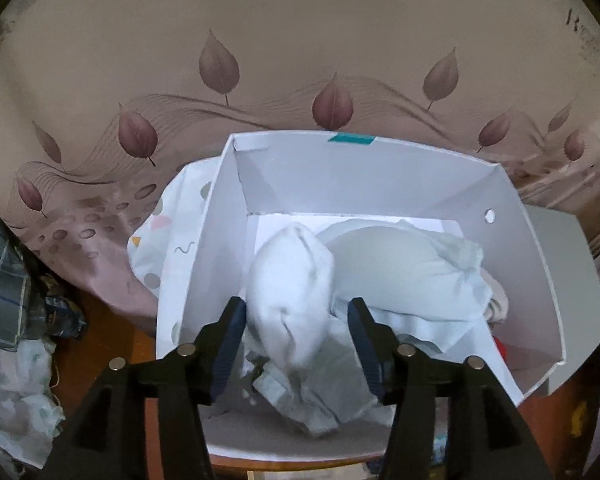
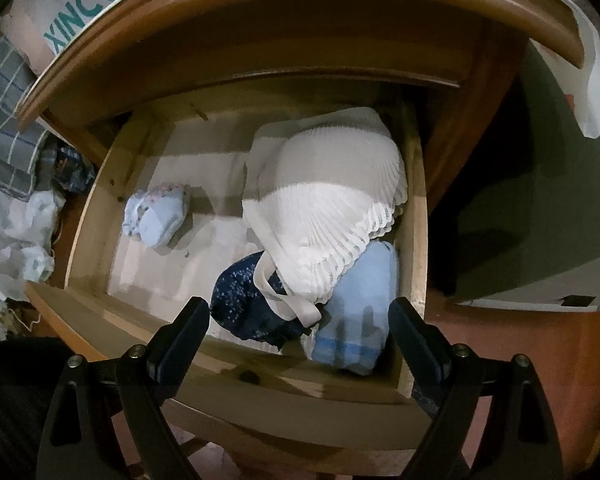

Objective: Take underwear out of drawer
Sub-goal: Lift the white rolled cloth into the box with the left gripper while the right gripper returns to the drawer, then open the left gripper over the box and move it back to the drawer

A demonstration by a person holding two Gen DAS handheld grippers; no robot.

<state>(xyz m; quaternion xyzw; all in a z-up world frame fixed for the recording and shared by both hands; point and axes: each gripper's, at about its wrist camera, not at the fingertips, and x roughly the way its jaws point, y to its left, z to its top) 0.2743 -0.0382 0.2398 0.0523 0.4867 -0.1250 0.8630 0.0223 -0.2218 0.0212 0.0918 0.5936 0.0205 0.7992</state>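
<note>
Left gripper (image 1: 296, 316): black two-finger tongs with dark blue pads, tilted down into a white cardboard box (image 1: 540, 264); the jaws stand part open around a blurred white bundle of cloth (image 1: 290, 292), and the left pad looks to touch it while a gap shows at the right pad, so no grip is visible.
White box: open-topped, with a teal tape strip (image 1: 351, 139) on its far rim and a small round hole (image 1: 489, 215) in its right wall; it sits on a brown wooden top (image 1: 112, 332).
Box contents: the white bundle lies over a heap of pale blue-white crumpled garments (image 1: 420, 264).
Backdrop: a beige fabric printed with mauve leaves (image 1: 332, 106) hangs behind the box.
Right gripper (image 2: 299, 318): matching black tongs, jaws wide apart and holding nothing, poised above the front of an open light-wood drawer (image 2: 284, 380).
Underwear in drawer: a dark navy piece with small white specks (image 2: 240, 300) lies near the front, between the fingertips in the right wrist view; beside it rests a light blue folded piece with a striped band (image 2: 360, 312).
Over both: a large white pleated lace-edged garment (image 2: 328, 204) overlaps them toward the drawer's right side.
Far left of drawer: a small pale blue rolled piece (image 2: 156, 216) lies alone, well apart from the rest.
</note>
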